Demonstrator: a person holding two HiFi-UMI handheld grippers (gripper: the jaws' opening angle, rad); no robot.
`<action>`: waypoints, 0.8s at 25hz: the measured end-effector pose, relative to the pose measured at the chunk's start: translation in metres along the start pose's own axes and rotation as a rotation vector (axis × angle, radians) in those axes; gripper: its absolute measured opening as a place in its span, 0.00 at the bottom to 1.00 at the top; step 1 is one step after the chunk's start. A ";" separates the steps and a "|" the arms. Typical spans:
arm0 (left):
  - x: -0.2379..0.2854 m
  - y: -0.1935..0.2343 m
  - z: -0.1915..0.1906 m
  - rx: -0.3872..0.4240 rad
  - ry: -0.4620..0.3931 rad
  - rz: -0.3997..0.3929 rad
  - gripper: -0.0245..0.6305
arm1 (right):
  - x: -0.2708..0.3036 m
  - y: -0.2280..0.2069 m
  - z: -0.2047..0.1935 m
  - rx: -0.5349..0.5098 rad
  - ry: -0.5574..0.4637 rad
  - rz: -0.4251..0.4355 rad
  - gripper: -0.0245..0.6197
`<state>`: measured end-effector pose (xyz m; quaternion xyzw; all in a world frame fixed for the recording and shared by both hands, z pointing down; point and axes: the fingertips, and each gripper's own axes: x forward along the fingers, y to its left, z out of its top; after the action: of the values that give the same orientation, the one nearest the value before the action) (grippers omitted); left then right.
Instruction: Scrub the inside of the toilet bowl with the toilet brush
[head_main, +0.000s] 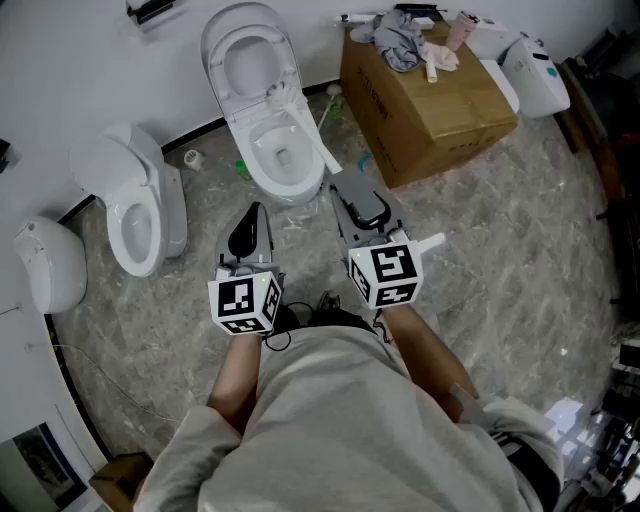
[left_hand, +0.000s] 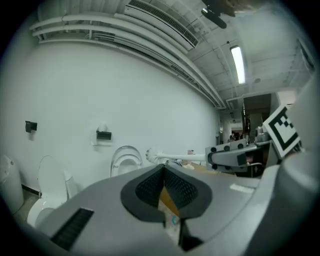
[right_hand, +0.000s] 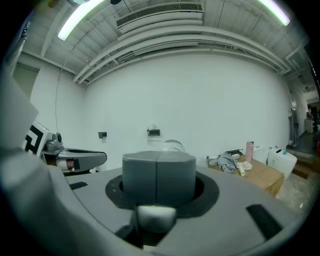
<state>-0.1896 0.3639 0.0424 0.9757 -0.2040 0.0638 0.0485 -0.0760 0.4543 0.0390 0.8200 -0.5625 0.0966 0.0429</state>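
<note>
The white toilet (head_main: 268, 140) stands open at the back wall, lid up. A white toilet brush (head_main: 312, 132) slants over the bowl's right rim, its bristle head (head_main: 278, 93) up near the seat hinge. My right gripper (head_main: 343, 188) is shut on the brush's handle; in the right gripper view the handle's end (right_hand: 156, 216) shows just below the closed jaws (right_hand: 157, 172). The left gripper view shows the brush (left_hand: 152, 156) held level in front of the toilet (left_hand: 125, 160). My left gripper (head_main: 254, 210) is shut and empty, its pads (left_hand: 176, 186) meeting, in front of the bowl.
A second toilet (head_main: 140, 205) and a loose white toilet part (head_main: 45, 265) stand at the left. A cardboard box (head_main: 430, 95) with cloths and a bottle sits right of the bowl, a white jug (head_main: 535, 70) beyond it. A small green item (head_main: 242, 168) lies at the bowl's base.
</note>
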 end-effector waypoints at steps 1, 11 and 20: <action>0.001 -0.001 -0.004 0.000 0.006 -0.004 0.05 | 0.001 -0.001 -0.002 0.002 0.001 0.000 0.27; 0.025 0.018 -0.023 -0.008 0.056 0.007 0.05 | 0.022 -0.017 -0.027 0.009 0.059 0.015 0.27; 0.099 0.069 -0.041 -0.076 0.102 0.002 0.05 | 0.095 -0.039 -0.048 -0.028 0.188 0.022 0.27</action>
<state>-0.1319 0.2669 0.1021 0.9684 -0.2047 0.1055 0.0958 -0.0120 0.3896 0.1067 0.8005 -0.5661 0.1658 0.1058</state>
